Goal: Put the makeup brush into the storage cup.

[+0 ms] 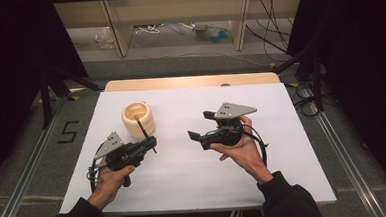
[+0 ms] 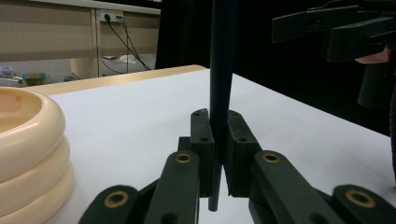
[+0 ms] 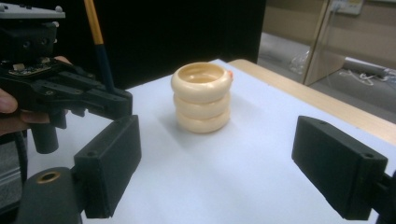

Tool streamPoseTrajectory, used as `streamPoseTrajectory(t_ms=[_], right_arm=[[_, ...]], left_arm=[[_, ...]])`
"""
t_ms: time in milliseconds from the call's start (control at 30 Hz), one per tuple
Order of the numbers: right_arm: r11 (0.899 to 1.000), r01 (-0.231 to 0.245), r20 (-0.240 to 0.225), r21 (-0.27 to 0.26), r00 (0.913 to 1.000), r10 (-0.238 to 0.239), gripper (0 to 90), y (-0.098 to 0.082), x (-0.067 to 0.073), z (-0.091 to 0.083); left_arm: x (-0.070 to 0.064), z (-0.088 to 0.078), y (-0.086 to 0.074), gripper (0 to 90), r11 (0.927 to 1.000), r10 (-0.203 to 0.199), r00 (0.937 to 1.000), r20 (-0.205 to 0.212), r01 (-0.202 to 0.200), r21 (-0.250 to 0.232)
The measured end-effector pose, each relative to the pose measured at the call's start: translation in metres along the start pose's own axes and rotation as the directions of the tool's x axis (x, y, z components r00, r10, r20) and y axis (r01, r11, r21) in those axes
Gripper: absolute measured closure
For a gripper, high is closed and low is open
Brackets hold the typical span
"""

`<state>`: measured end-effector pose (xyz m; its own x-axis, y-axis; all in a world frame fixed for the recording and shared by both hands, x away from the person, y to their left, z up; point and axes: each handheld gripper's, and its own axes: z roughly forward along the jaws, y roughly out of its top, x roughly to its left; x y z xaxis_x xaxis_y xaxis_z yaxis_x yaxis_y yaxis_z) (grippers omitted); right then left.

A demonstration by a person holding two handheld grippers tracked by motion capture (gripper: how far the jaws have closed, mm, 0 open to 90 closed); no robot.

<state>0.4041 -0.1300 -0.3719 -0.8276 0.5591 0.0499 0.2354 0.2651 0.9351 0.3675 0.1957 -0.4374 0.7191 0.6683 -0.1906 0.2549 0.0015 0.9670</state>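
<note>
Between the left tool's (image 1: 150, 143) pads: a thin dark stick (image 1: 145, 135), a pencil or brush by the look, being pinched low on its shaft, short end poking out under the jaws, long end leaning up and away toward the pot (image 1: 138, 119). Upper part turning orange in the right gripper view (image 3: 92, 21). Looking light, stiff and smooth; likely sliding or swivelling in the pinch if bumped, so gripping nearer the middle, square across the shaft, probably holding it steadier. Not looking fragile, though the tip is cut off by the frame.

Just beyond the stick: the cream pot, three stacked rings in shape, standing upright and open-mouthed on the white table (image 1: 195, 183), near the left tool but not touching it. Probably rigid and light enough to tip if knocked at the rim.

Farther right, well apart from stick and pot: the right tool (image 1: 198, 125), gaping wide, gripping nothing, pads facing the pot across bare table.
</note>
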Motion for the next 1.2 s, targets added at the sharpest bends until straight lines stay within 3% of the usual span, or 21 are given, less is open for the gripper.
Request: streamPoseTrajectory(t_ms=[200,367,1200], right_arm=[[0.999,-0.013,0.034,-0.029,0.9993,0.014,16.5,-0.007,-0.01,-0.015],[1.0,-0.013,0.069,-0.009,0.9976,0.014,16.5,-0.015,-0.016,-0.023],[0.999,-0.039,0.156,-0.027,0.9869,0.042,16.2,-0.054,-0.034,-0.062]], left_arm=[[0.003,-0.002,0.001,83.5,0.9999,-0.012,0.9998,-0.014,0.012,0.0],[0.006,-0.003,0.002,83.6,1.0,-0.008,0.9996,-0.029,0.008,-0.001],[0.02,-0.011,0.008,83.5,0.9998,0.001,0.9948,-0.102,-0.003,-0.018]])
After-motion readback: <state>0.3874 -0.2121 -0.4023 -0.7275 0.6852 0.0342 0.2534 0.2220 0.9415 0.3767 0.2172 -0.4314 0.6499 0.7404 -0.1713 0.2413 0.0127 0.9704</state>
